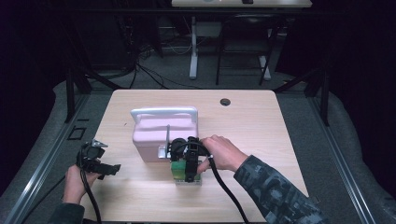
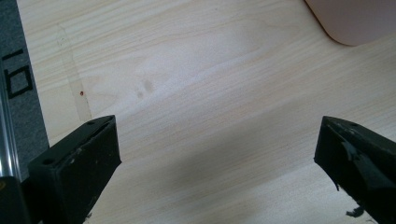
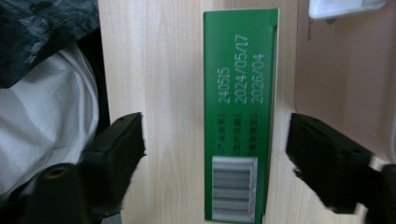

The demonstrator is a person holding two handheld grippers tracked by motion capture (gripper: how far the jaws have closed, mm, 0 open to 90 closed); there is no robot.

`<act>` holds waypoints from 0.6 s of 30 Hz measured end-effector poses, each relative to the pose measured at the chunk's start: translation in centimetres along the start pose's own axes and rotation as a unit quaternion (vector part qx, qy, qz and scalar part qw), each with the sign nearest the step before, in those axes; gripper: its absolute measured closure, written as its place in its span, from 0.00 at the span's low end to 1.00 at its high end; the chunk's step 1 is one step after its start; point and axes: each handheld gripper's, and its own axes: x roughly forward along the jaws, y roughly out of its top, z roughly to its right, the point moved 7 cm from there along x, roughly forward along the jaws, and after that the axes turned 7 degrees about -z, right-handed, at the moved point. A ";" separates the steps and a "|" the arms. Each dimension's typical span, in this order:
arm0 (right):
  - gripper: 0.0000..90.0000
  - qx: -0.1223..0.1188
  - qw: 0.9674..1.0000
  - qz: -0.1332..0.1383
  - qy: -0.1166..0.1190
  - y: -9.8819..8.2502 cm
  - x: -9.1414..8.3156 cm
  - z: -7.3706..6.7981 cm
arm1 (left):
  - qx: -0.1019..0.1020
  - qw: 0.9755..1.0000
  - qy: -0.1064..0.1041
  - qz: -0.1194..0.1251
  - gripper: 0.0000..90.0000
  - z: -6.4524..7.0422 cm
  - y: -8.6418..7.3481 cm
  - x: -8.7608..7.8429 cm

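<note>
Right claw points down at the green box, which lies on the counter just in front of the pink container. In the right gripper view we see the box lying between the two black jaws with bare wood showing on either side of it, so the pads do not press on it; the jaws stand apart and nothing is gripped. We note white date print and a barcode on the box's upper face. The pink container sits just beside the box's long edge in that view, close but with a thin strip of counter between them.

In the high view the container carries a white handle across its top and a metal latch on its near side.

Left claw hangs at the counter's left edge, well apart from the box. In the left gripper view its jaws stand wide apart over bare wood, with nothing between them, and a corner of the pink container shows at the upper right.
</note>
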 end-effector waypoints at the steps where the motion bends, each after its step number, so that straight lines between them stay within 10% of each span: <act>1: 0.30 0.002 1.000 -0.006 0.004 0.3 0.4 0.1 | -0.001 1.000 -0.001 0.000 0.00 0.0 0.0 0.0; 18: 0.66 0.009 0.999 -0.031 -0.012 0.9 2.3 0.9 | 0.001 1.000 0.002 -0.005 0.00 0.0 -0.1 0.1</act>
